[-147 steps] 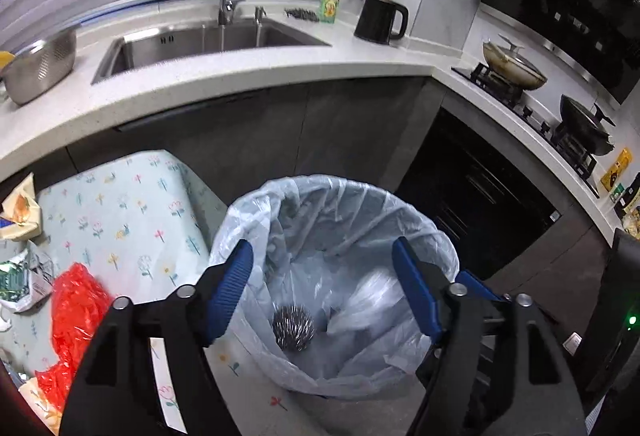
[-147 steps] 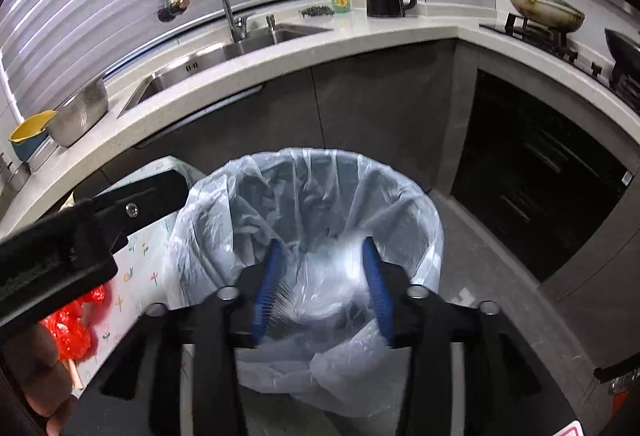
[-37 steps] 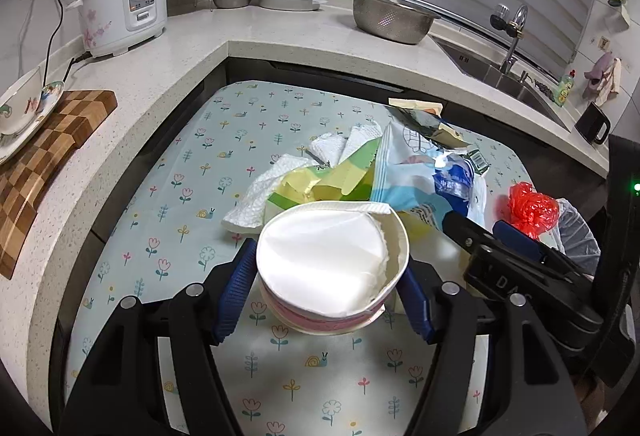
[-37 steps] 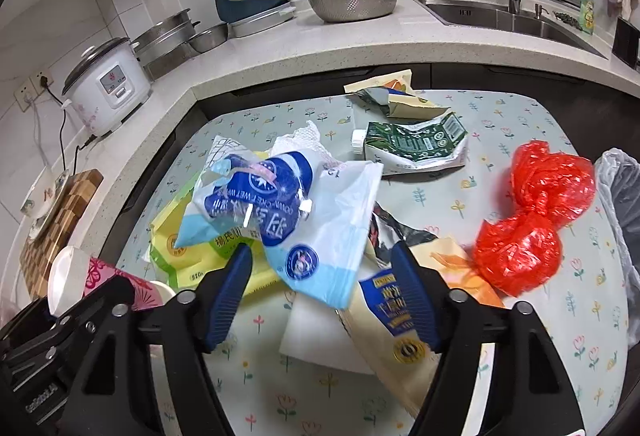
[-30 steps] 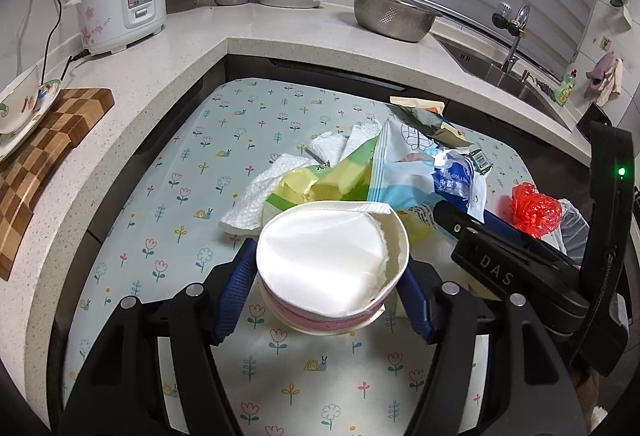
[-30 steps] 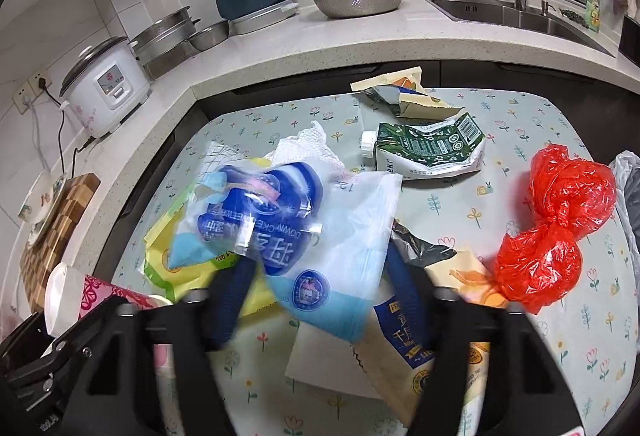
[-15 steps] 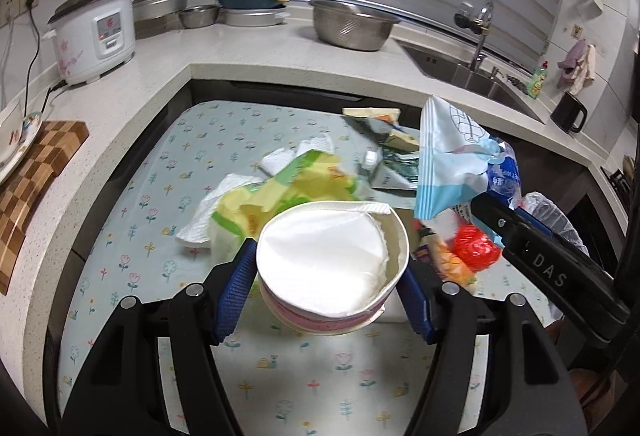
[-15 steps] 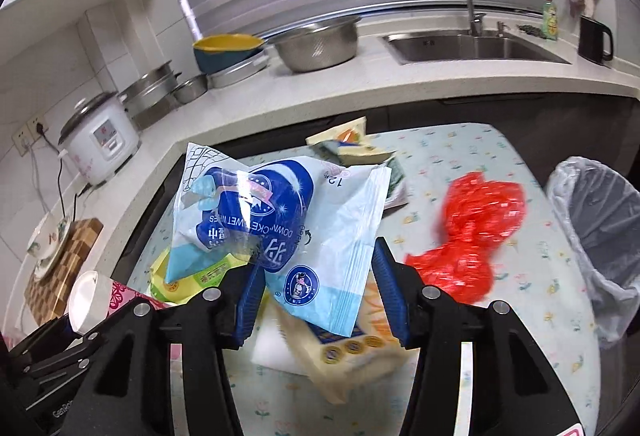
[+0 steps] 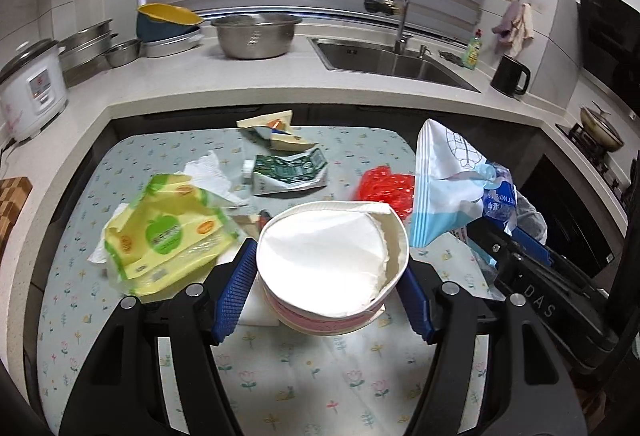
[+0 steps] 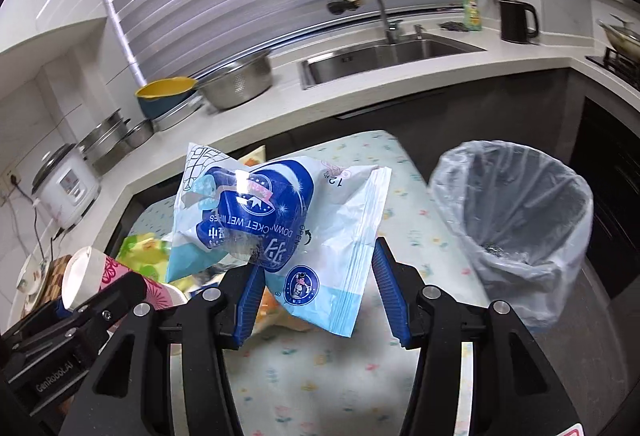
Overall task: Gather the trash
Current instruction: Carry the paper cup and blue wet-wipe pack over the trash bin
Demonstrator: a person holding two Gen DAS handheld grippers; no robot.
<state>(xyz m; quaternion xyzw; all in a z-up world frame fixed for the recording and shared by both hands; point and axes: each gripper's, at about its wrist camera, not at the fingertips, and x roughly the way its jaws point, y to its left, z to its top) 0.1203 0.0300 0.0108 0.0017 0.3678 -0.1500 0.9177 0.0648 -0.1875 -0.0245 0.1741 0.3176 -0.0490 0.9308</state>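
Observation:
My left gripper [image 9: 328, 288] is shut on a paper cup [image 9: 320, 260], white inside and pink outside, held above the floral table [image 9: 300, 376]. The same cup [image 10: 92, 276] shows at the lower left of the right wrist view. My right gripper [image 10: 316, 276] is shut on a blue and white wet wipes pack [image 10: 280, 211], which hangs clear of the table; the left wrist view shows that pack [image 9: 444, 187] at the right. A bin with a clear liner [image 10: 532, 288] stands off the table's right end, to the right of the pack.
On the table lie a yellow-green packet [image 9: 168, 232], a green carton [image 9: 288, 171], a red plastic bag [image 9: 384, 187], white tissue [image 9: 208, 171] and a torn yellow wrapper [image 9: 272, 131]. The counter behind carries a rice cooker [image 9: 28, 87], steel colander [image 9: 256, 31], sink [image 9: 392, 59] and kettle [image 9: 510, 75].
Both grippers rose and swung right with their loads. The wet wipes pack left the table pile, and the lined bin came into the right wrist view.

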